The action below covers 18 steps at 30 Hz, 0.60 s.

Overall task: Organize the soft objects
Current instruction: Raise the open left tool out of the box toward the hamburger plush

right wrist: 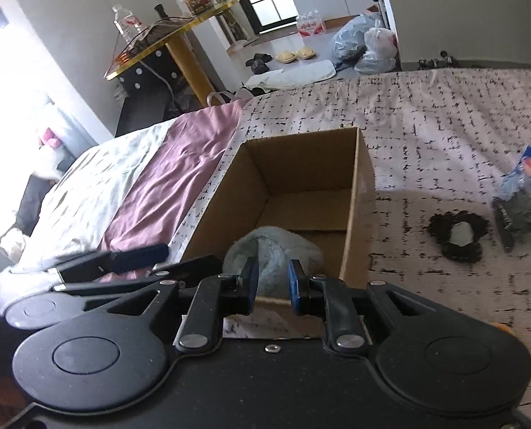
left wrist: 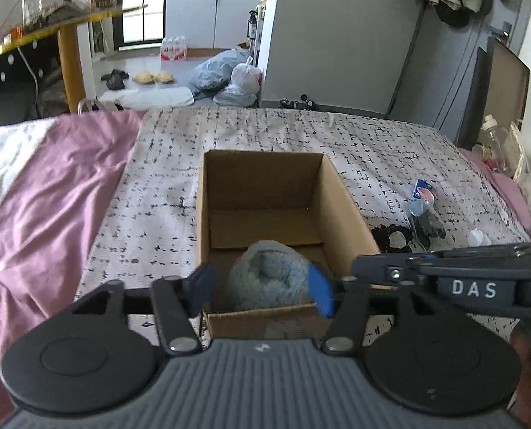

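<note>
Bed (left wrist: 265, 136) with a black-flecked cover and a mauve sheet (left wrist: 50, 186) rumpled along one side. Cardboard box (left wrist: 347, 214) standing open on the cover, mostly empty. Blue fleece bundle (left wrist: 269, 279) lying inside at the near end, against the near wall, rolled loosely on itself. Out on the cover beside the box, well apart from it: a black fuzzy item with a white centre (right wrist: 458, 237) and a clear packet of dark fabric (right wrist: 519, 203), probably next for sorting.

Left hand-held gripper (left wrist: 261, 289) spread wide, blue pads flanking the bundle, contact hard to judge. Right hand-held gripper (right wrist: 272, 282) partly spread just above the near rim, nothing pinched, bundle seen through the gap.

Likely light, plush and yielding; no breakage risk, but apt to unroll or slump if pinched at one edge. Best taken across the thick middle of the roll, squeezing through several layers. Packet film possibly slippery; safer gripped at the bunched top.
</note>
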Available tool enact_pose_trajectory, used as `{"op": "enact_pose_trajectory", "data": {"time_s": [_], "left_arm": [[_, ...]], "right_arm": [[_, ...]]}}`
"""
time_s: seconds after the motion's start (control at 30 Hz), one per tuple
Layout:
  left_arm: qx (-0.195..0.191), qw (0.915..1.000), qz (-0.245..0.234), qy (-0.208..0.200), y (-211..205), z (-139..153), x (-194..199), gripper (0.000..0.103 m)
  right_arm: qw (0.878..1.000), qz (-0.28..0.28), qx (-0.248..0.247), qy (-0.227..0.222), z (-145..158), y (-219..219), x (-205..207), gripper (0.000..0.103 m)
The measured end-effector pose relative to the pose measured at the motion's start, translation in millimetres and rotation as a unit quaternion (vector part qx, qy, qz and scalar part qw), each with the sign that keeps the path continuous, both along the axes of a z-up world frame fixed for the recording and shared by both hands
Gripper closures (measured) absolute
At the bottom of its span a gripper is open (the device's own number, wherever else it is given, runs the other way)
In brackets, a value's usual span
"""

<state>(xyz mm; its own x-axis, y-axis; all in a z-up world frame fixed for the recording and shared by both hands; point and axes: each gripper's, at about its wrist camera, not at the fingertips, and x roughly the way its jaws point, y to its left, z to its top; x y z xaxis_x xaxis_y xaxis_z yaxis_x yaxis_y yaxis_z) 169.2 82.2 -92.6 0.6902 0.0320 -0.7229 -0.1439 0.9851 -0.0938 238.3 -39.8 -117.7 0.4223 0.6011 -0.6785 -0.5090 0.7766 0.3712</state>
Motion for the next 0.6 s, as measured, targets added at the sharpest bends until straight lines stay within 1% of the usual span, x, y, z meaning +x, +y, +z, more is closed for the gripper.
{"op": "enact_pose_trajectory", "data": {"time_s": [0.03, 0.1, 0.17, 0.2, 0.27, 0.33, 0.4, 0.47, 0.5, 0.53, 0.6], "left_arm": [[0.010, 0.9999, 0.002, 0.001, -3, 3, -3, 0.034], [0.020, 0.9998, 0.003, 0.004, -8, 9, -8, 0.030], [0.018, 0.9998, -0.001, 0.005, -12, 15, -12, 0.028], [0.018, 0.9998, -0.002, 0.005, -15, 17, -14, 0.028], [0.018, 0.9998, -0.007, 0.003, -21, 23, -19, 0.027], [0.019, 0.9998, -0.008, 0.001, -26, 27, -21, 0.021], [0.022, 0.9997, -0.010, -0.004, -33, 33, -25, 0.019], [0.023, 0.9996, -0.015, -0.011, -40, 39, -29, 0.015], [0.022, 0.9995, -0.018, -0.015, -44, 42, -30, 0.010], [0.018, 0.9994, -0.021, -0.020, -47, 44, -32, 0.006], [0.007, 0.9992, -0.027, -0.027, -52, 48, -34, 0.002]], "right_arm": [[1.000, 0.003, 0.000, -0.002, 2, -5, -3, 0.081], [1.000, 0.005, -0.001, -0.007, 6, -14, -7, 0.074], [1.000, 0.002, 0.001, -0.013, 10, -25, -11, 0.067], [1.000, 0.000, 0.003, -0.015, 12, -31, -12, 0.065], [1.000, -0.008, 0.007, -0.021, 16, -43, -16, 0.055], [0.999, -0.014, 0.010, -0.027, 19, -54, -19, 0.051], [0.999, -0.019, 0.013, -0.030, 21, -64, -21, 0.044], [0.999, -0.026, 0.015, -0.036, 24, -75, -23, 0.032], [0.999, -0.030, 0.016, -0.040, 25, -80, -24, 0.029], [0.998, -0.033, 0.019, -0.044, 26, -86, -25, 0.023], [0.998, -0.037, 0.025, -0.051, 28, -95, -26, 0.020]]}}
